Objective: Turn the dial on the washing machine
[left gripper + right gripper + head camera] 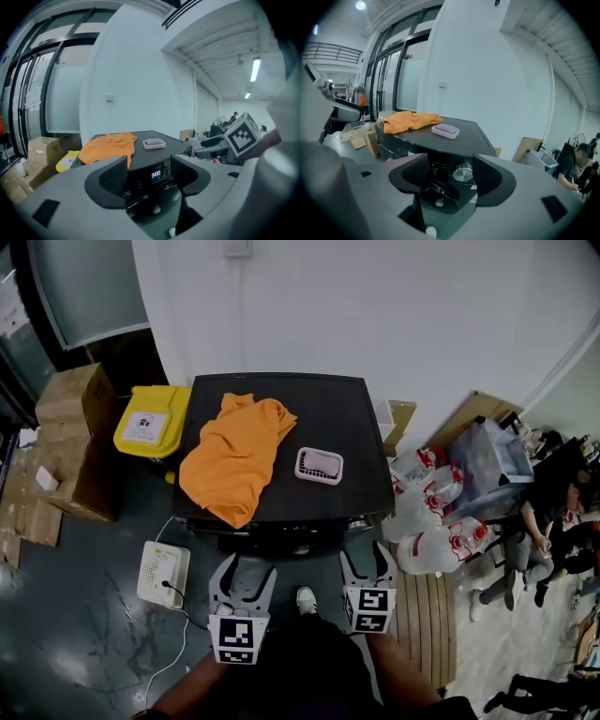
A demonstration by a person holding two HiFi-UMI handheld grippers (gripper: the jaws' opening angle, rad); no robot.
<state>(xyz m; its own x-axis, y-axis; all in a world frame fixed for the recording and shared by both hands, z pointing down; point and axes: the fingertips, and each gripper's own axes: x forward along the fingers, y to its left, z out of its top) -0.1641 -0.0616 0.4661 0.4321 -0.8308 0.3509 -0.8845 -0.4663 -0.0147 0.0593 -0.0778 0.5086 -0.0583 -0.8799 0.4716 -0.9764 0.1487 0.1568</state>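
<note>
I see an orange cloth (234, 457) lying crumpled, with a small pink tray (319, 465) just to its right, not touching it. A yellow bin (150, 423) stands left of the cloth, and past it cardboard boxes (73, 432) are stacked. On the floor (84, 634) sits a white box (161, 573) with a cable plugged in. To the right I make out clear plastic bottles (441, 526) in a heap, a slatted wooden pallet (427, 615) and a seated person (553, 521).
</note>
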